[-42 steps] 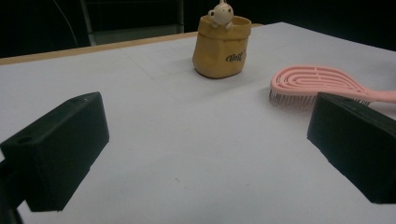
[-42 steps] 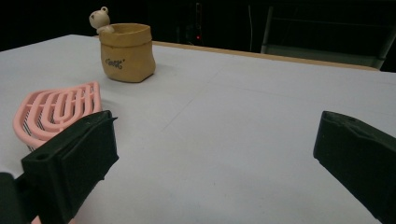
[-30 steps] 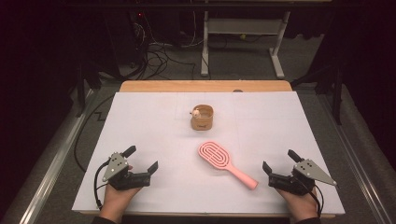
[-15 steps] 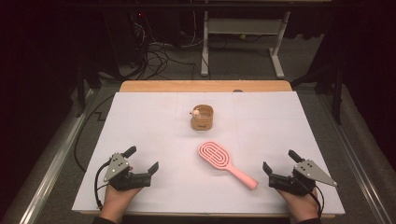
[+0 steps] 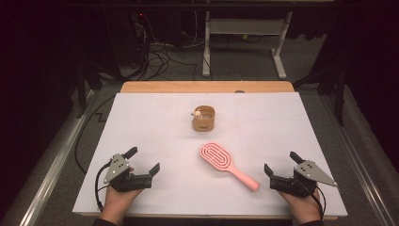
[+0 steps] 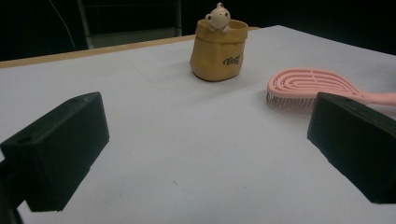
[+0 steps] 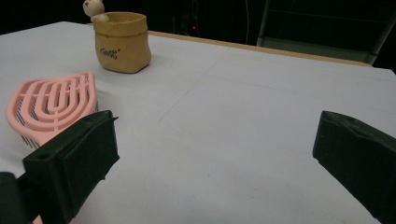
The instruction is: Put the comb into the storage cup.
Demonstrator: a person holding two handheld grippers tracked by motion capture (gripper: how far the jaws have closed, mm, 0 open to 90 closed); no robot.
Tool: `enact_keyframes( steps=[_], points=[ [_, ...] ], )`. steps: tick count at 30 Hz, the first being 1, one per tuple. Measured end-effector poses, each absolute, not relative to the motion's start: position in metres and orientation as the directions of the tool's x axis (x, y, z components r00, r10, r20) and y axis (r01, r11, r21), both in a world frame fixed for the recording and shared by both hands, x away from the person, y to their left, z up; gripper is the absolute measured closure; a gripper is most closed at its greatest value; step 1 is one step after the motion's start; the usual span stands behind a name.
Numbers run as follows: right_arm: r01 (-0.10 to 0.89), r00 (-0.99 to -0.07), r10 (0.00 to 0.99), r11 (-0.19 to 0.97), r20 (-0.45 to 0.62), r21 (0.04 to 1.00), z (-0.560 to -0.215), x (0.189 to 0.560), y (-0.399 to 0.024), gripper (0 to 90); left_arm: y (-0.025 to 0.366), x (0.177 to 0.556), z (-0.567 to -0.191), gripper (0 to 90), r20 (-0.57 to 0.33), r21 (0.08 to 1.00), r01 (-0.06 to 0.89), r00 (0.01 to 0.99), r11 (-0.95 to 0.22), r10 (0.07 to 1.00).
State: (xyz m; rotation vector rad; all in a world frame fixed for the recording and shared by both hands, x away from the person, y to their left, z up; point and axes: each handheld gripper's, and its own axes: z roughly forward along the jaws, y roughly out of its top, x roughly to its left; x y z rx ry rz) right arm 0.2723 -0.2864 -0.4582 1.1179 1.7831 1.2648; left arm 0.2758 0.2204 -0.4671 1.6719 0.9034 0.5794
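Nothing has moved since the earlier frames: both grippers, the brush and the little pot sit where they sat a second ago. The white sheet-covered table (image 5: 155, 127) with a bare wooden strip along its far edge is the largest thing in the high view. On it, just below the centre towards 5 o'clock, lies the pink plastic hairbrush with an oval slotted head (image 5: 228, 165), bristles down, its head pointing to 10 o'clock and its handle running to 4 o'clock. The black left gripper with a grey three-cornered plate (image 5: 143, 164) rests at 7 o'clock near the front edge, held in the person's left hand (image 5: 115, 200), its jaws spread wide with nothing between them; in the left gripper view the hairbrush (image 6: 310, 86) lies beyond its jaw at 3 o'clock, apart from it. The matching black right gripper (image 5: 280, 162) rests at 5 o'clock in the right hand (image 5: 303, 207), jaws likewise wide apart and empty; the brush handle's tip lies just beside it. At 12 o'clock from the brush, past the table's centre, stands the small tan bag-shaped pot with a cream bear figure at its rim (image 5: 203, 118), upright and well apart from both grippers.
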Motion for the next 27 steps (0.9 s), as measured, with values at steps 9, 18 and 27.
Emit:
enact_keyframes(
  steps=[9,18,27],
  points=[
    [0.295,-0.407,0.912,0.183,-0.05,0.938,-0.4579,0.2742,-0.2856,1.9,0.2203,0.2754,-0.466,0.0,-0.071,0.958,0.265,0.597,-0.112,0.799],
    [0.383,-0.4,0.915,0.216,-0.05,0.898,-0.4574,0.278,-0.2872,3.0,0.2197,0.276,-0.4665,0.0,-0.076,0.956,0.271,0.597,-0.111,0.799],
    [0.473,-0.403,0.914,0.252,-0.048,0.844,-0.4627,0.2817,-0.2873,4.5,0.2189,0.2762,-0.4667,0.0,-0.075,0.956,0.272,0.601,-0.115,0.796]
  ],
)
